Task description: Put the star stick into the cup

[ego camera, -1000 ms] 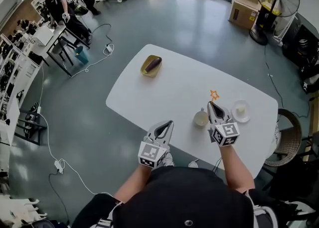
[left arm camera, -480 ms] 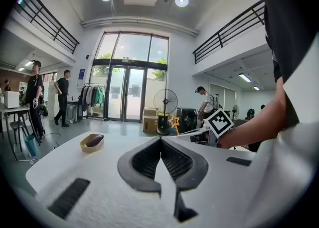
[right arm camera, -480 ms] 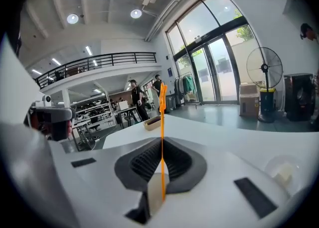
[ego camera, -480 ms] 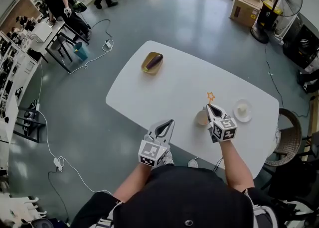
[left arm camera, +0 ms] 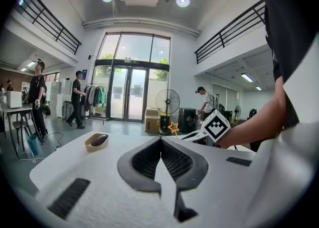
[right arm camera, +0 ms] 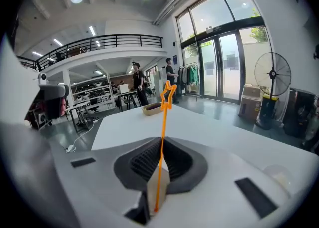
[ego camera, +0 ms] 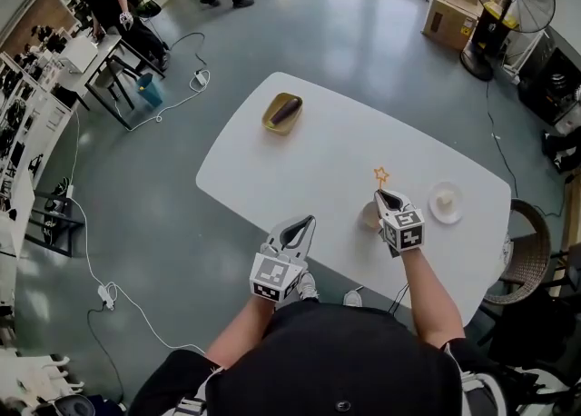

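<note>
While the right gripper hangs above the near edge of the white oval table, the head view shows the thin orange star-topped stick reaching out past its tips. The star lies just beyond the small pale cup, which the gripper partly covers, so the stick is not in the cup yet. At the same near edge, well apart, the left gripper looks parked to leave the cup side free. A yellow bowl holding a dark aubergine stands by the far edge, and a small white plate sits near the right end.

Seen from the left gripper view, its jaws meet tip to tip with nothing between them.

From the right gripper view, the jaws are clenched on the stick's tail end, leaving the long star end free ahead. I judge this grip suits steering it over the rim. The cup does not show here.
</note>
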Available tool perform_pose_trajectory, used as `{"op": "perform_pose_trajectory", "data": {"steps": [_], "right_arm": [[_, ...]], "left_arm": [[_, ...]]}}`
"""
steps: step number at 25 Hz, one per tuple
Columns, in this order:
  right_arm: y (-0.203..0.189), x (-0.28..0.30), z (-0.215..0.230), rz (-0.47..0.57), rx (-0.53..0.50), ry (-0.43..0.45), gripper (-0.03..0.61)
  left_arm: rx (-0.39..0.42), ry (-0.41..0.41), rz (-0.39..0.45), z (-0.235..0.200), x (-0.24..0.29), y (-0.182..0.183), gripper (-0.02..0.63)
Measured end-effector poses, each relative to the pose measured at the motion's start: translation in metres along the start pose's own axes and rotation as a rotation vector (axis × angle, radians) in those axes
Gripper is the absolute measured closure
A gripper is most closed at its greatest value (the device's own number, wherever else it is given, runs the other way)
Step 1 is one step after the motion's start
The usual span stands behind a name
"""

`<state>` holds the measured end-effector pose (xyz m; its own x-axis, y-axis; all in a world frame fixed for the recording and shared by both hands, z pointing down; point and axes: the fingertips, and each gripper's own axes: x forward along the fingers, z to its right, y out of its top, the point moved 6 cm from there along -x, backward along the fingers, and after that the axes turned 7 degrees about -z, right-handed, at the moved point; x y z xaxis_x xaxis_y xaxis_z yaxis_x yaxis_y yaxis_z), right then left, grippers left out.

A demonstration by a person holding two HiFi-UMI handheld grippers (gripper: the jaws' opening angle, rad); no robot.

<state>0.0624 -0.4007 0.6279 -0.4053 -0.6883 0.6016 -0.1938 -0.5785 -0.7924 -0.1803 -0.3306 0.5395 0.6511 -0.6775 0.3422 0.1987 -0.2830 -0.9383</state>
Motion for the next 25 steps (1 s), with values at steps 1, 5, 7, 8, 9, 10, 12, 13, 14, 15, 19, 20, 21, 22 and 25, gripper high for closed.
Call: {"op": "perform_pose_trajectory", "data": {"steps": [1, 5, 7, 8, 9, 10, 12, 13, 14, 15, 19, 20, 21, 22, 25], "right_arm": [[0.001, 0.003, -0.002, -0.013, -0.009, 0.001, 0.557], [0.001, 0.011, 0.000, -0.066, -0.075, -0.012, 0.549], [0.000, 0.014, 0.001, -0.092, -0.119, -0.016, 0.545], [0.003, 0.017, -0.002, -0.103, -0.139, -0.013, 0.542], [0.006, 0.019, -0.005, -0.114, -0.156, -0.008, 0.540], [0.007, 0.023, -0.007, -0.125, -0.169, -0.006, 0.537], [0.006, 0.027, -0.008, -0.142, -0.179, -0.009, 0.515], [0.004, 0.027, -0.007, -0.144, -0.177, -0.014, 0.512], [0.003, 0.026, -0.007, -0.143, -0.172, -0.020, 0.512], [0.002, 0.025, -0.006, -0.140, -0.166, -0.025, 0.512], [0.010, 0.010, -0.006, -0.093, -0.148, -0.055, 0.494], [0.014, 0.003, -0.007, -0.070, -0.143, -0.065, 0.492], [0.018, -0.005, -0.009, -0.043, -0.143, -0.074, 0.491], [0.022, -0.013, -0.013, -0.016, -0.149, -0.080, 0.491], [0.037, -0.037, -0.028, 0.065, -0.172, -0.070, 0.491]], "left_arm": [[-0.002, -0.001, -0.002, -0.002, -0.001, -0.003, 0.606], [-0.013, 0.016, -0.004, -0.002, -0.002, 0.000, 0.606], [-0.012, 0.012, -0.005, 0.000, -0.002, 0.001, 0.606], [-0.008, 0.006, -0.007, 0.000, -0.002, 0.000, 0.606], [-0.004, 0.000, -0.010, -0.002, -0.003, -0.001, 0.606], [-0.002, -0.005, -0.011, -0.003, -0.004, -0.003, 0.606], [-0.008, -0.005, -0.012, -0.004, -0.004, -0.006, 0.606], [-0.013, -0.002, -0.012, -0.004, -0.005, -0.006, 0.606], [-0.015, -0.002, -0.011, -0.004, -0.005, -0.006, 0.606], [-0.014, -0.002, -0.011, -0.003, -0.004, -0.007, 0.606], [-0.014, -0.006, -0.005, -0.004, -0.004, -0.007, 0.606], [-0.015, -0.008, -0.004, -0.004, -0.004, -0.005, 0.606], [-0.015, -0.012, -0.002, -0.003, -0.005, -0.005, 0.606], [-0.016, -0.018, 0.002, -0.002, -0.005, -0.006, 0.606], [-0.016, -0.034, 0.021, -0.002, -0.005, -0.003, 0.606]]}}
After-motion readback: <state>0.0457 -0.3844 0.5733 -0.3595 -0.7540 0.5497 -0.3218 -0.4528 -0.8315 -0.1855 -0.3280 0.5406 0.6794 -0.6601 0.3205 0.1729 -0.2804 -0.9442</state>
